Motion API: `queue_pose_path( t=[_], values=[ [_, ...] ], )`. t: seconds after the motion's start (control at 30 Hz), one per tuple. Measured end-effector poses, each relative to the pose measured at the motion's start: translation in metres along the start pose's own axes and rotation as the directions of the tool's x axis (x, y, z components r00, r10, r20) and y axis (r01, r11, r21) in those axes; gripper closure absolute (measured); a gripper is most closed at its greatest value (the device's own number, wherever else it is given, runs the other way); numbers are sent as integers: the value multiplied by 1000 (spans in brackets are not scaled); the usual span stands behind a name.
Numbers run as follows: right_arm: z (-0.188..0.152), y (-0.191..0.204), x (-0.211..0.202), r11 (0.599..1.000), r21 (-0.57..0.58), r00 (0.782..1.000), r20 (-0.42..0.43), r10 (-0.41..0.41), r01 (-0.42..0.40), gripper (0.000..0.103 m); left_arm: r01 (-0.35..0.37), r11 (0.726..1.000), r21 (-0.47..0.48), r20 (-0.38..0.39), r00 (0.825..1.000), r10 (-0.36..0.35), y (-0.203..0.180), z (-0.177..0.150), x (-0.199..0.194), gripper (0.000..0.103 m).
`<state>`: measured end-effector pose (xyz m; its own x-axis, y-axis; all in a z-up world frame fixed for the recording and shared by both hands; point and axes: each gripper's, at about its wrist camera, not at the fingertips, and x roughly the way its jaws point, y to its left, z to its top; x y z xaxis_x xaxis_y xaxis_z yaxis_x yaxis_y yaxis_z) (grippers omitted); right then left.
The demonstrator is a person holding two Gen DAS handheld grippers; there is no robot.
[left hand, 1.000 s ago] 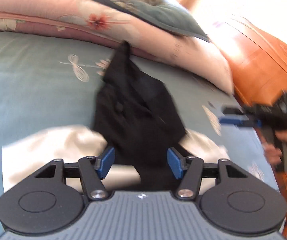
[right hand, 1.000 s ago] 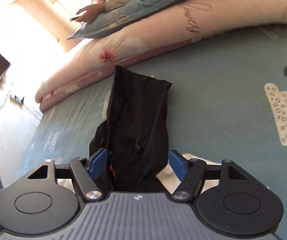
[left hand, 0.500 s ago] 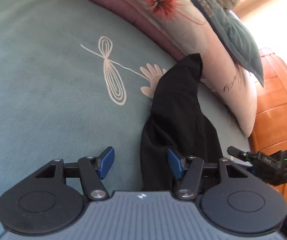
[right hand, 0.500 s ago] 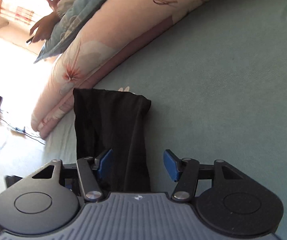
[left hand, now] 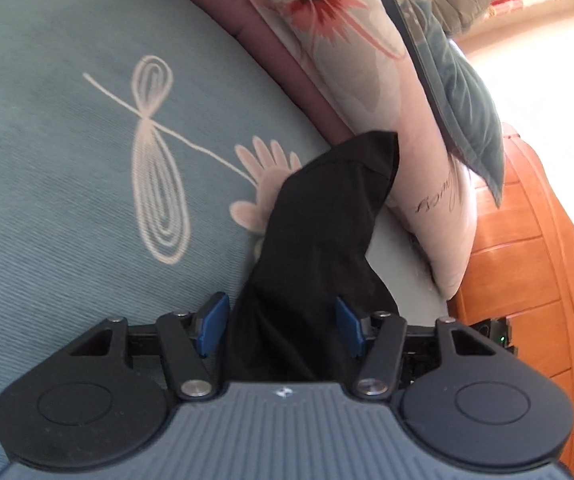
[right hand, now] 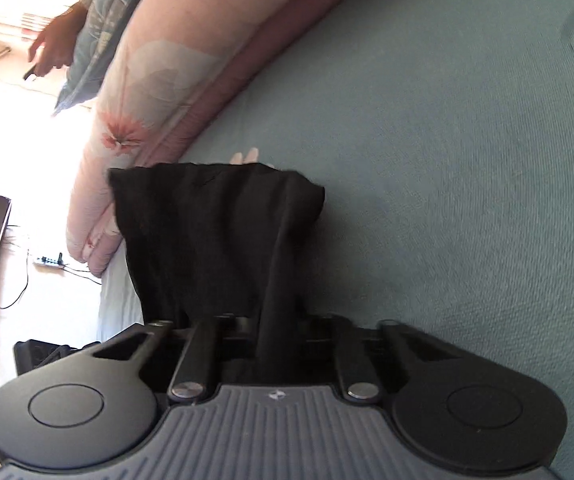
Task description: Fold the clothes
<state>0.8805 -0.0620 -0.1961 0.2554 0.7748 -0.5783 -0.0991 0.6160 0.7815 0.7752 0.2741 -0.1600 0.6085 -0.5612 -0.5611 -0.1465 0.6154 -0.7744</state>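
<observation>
Left wrist view: the black garment (left hand: pixel 319 248) runs from between the fingers of the left gripper (left hand: pixel 283 326) up across the teal bed sheet (left hand: pixel 55 208) toward the far edge of the bed, where its far end lies against the floral duvet (left hand: pixel 343 60). The garment's side partly covers the flower of a dragonfly print (left hand: pixel 159 160). The jaws have just been closing and now stand narrowly apart, with the cloth bunched between the blue pads (left hand: pixel 213 322). Whether the pads press on the fabric cannot be confirmed from this view. A wooden bed frame (left hand: pixel 527 264) borders the bed at right. Compared with a second ago, the white cloth once under the garment is no longer in frame and the gripper sits lower and nearer to the sheet.

Right wrist view: the right gripper (right hand: pixel 271 328) has just closed. Its jaws are drawn nearly together and a fold of the garment (right hand: pixel 215 232) is pinched between them; the pads themselves are hidden by the cloth. The garment extends from the gripper to a straight far hem, which rests near the duvet (right hand: pixel 147 92) at the bed's far edge. A person's hand (right hand: pixel 53 54) shows beyond the bedding at upper left.

Judgement: both near corners appear secured or nearly so, which would permit lifting the near end and carrying it over toward the far hem.
</observation>
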Motion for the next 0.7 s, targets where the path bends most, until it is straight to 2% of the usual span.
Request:
queue_pose_path(
  t=[0.03, 0.13, 0.27, 0.47, 0.63, 0.7],
  values=[
    [-2, 4, -2, 1000, -16, 1000, -2, -8, 8, 93, -20, 1000, 14, -6, 1000, 20, -3, -2, 1, 89],
    [-11, 23, -11, 995, -93, 999, -4, -34, 34, 97, -68, 994, 82, 32, 997, 65, -16, -9, -7, 94],
    [-23, 56, -37, 976, -217, 1000, 4, -21, 21, 97, -49, 991, 127, 79, 996, 39, -39, -15, -32, 96],
    [-53, 110, -89, 927, -376, 1000, 11, 3, 1, 97, -33, 966, 256, 111, 994, 4, -86, -39, -87, 96],
    [-100, 143, -134, 864, -504, 1000, -2, 8, -8, 96, -22, 919, 393, 100, 995, -19, -116, -87, -139, 96],
    [-129, 154, -149, 803, -595, 999, 12, -35, 35, 96, -36, 888, 459, 88, 996, -5, -124, -112, -155, 96]
  ],
)
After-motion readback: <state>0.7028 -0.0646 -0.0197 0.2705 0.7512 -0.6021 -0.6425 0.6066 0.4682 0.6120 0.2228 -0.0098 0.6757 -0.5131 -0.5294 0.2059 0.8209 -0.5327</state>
